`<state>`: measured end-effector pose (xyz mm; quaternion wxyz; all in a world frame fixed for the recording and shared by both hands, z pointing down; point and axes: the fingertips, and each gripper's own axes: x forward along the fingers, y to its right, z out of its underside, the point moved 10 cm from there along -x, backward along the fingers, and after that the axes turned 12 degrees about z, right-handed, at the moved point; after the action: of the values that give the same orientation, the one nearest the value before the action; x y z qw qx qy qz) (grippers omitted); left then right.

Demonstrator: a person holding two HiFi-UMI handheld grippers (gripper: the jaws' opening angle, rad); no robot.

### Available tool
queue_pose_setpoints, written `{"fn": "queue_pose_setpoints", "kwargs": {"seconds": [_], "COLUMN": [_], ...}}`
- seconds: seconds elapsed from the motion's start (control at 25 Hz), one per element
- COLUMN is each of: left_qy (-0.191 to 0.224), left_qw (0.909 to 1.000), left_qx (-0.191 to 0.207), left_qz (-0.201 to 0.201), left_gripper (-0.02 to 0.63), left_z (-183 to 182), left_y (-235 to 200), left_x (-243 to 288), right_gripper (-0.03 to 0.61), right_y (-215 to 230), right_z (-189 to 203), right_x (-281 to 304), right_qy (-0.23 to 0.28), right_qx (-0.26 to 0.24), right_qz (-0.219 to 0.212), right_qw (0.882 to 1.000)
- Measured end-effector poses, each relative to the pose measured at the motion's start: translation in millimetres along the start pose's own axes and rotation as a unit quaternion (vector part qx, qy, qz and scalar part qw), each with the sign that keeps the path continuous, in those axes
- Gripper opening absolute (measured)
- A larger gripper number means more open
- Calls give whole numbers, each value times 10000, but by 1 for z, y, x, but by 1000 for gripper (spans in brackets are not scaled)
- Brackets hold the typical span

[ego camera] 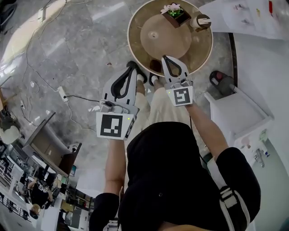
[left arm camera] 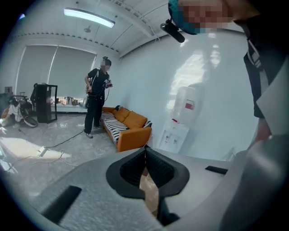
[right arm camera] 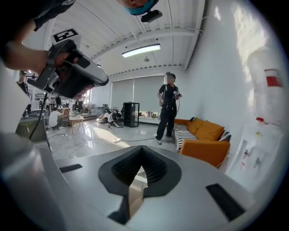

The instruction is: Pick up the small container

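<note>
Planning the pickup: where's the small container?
In the head view, the small container sits at the round table's upper right edge, beside the flower box.

The head view looks steeply down from overhead onto the round table [ego camera: 144, 49]. Each of the 2 gripper views sits close behind its own jaws, facing nearly level across the room; both share the orange sofa [left arm camera: 131, 131] [right arm camera: 205, 135] and the standing person [left arm camera: 95, 106] [right arm camera: 168, 113].

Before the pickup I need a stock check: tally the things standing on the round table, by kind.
Flower planter: 1
Small container: 1
Total: 2
</note>
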<state>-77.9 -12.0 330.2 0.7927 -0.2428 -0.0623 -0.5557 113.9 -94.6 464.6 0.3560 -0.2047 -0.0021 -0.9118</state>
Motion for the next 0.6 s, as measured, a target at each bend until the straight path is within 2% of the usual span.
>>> {"fn": "queue_pose_setpoints", "kwargs": {"seconds": [0.24,0.32,0.6], "left_qy": [-343,-322,-501], "left_qw": [9992,9992,9978], "left_qx": [-138,-119,-3], "left_qz": [117,207,436], "left_gripper": [20,20,20], "left_z": [37,50,101], "left_y": [-36,-47,-73], "left_x": [28,42,93], "right_gripper": [3,3,11], "right_y": [-7,-9,-7], "right_z": [50,63,102], "right_x": [43,58,99], "right_qy": [-411,-565,-674], "right_qx": [116,131,392], "right_qz": [260,342,496], "right_qw": [9987,9977,9957]}}
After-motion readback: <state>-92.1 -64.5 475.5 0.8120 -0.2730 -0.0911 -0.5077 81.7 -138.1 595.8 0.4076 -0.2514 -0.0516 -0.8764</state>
